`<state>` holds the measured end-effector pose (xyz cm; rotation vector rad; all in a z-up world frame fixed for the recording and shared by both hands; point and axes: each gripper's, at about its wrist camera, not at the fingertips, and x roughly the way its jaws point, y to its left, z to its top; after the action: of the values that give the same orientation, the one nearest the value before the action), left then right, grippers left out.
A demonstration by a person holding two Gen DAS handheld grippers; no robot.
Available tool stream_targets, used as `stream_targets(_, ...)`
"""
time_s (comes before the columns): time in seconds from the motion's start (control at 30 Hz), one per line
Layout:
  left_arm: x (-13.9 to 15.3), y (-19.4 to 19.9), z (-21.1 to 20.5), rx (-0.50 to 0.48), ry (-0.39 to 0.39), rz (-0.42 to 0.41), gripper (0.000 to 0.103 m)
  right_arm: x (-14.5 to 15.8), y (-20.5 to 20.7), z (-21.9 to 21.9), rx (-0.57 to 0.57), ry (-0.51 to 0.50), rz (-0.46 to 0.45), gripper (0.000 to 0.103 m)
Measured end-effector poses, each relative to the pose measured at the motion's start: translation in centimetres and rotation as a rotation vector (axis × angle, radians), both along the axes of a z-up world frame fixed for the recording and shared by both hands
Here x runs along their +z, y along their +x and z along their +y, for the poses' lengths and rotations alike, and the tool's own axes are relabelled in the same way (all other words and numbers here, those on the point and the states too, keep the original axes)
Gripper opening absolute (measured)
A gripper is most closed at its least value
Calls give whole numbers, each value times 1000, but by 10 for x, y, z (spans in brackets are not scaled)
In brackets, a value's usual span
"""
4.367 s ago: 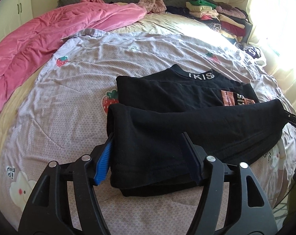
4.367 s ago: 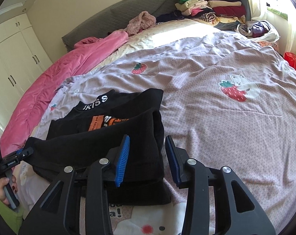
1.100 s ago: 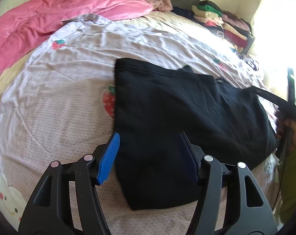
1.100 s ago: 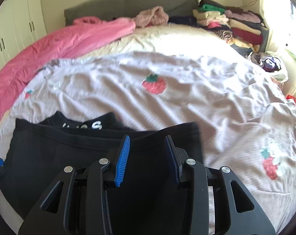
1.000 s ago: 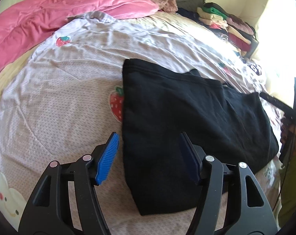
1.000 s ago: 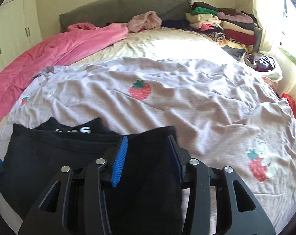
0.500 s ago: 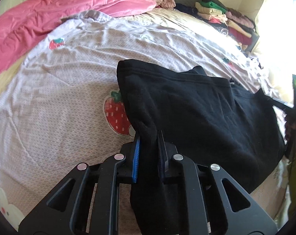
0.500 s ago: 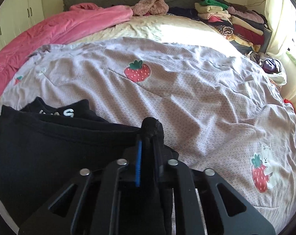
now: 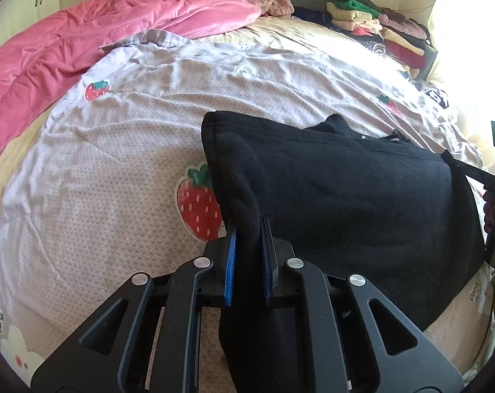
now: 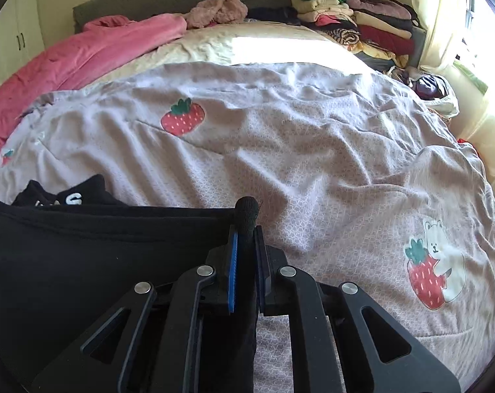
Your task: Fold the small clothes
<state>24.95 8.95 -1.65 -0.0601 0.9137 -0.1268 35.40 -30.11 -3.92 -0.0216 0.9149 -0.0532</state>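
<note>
Left gripper [image 9: 248, 229] clamped on black garment [image 9: 345, 193] edge, right gripper [image 10: 246, 232] pinching opposite corner, strawberry-print bedspread [image 10: 313, 150] beneath

Strong daylight enters from the window [image 10: 476, 32] at the right of both views, blowing out the curtain [image 9: 470, 42] to near white in the left wrist view. A glaring sunlit patch lies on the cream sheet [image 10: 280, 46] near the head of the bed, and the lilac quilt [image 10: 313, 150] shows soft shadows in its creases. The black garment [image 9: 345, 196] reads as a nearly flat dark mass with little detail. Both pictures are sharp in the middle, with heavy fisheye bending and black vignetted corners; the stacked clothes [image 10: 362, 23] appear curved and slightly soft.
</note>
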Motion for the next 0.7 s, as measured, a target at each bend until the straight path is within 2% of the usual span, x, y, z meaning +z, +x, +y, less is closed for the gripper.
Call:
stream_targets(0.1, 0, -1, 1, 3, 7, 0, 12, 3, -3, 2, -5, -23, -5, 16)
stream_targets(0.13, 1, -1, 2, 5, 6, 0, 14, 6, -5, 2, -13, -29, -11, 26)
stream_targets(0.27, 9, -7, 3, 16, 12, -12, 19, 34, -28, 1, -6, -9, -78, 37)
stream_targets(0.3, 12, -9, 3, 19, 14, -18, 24, 40, -34, 2, 2, -10, -94, 39)
stream_targets(0.43, 23, -18, 3, 31, 3, -36, 36, 60, -68, 8, 48, 18, -154, 46)
stream_targets(0.7, 44, -52, -5, 20, -40, -83, 40, 73, -131, 19, 123, 60, -192, 47)
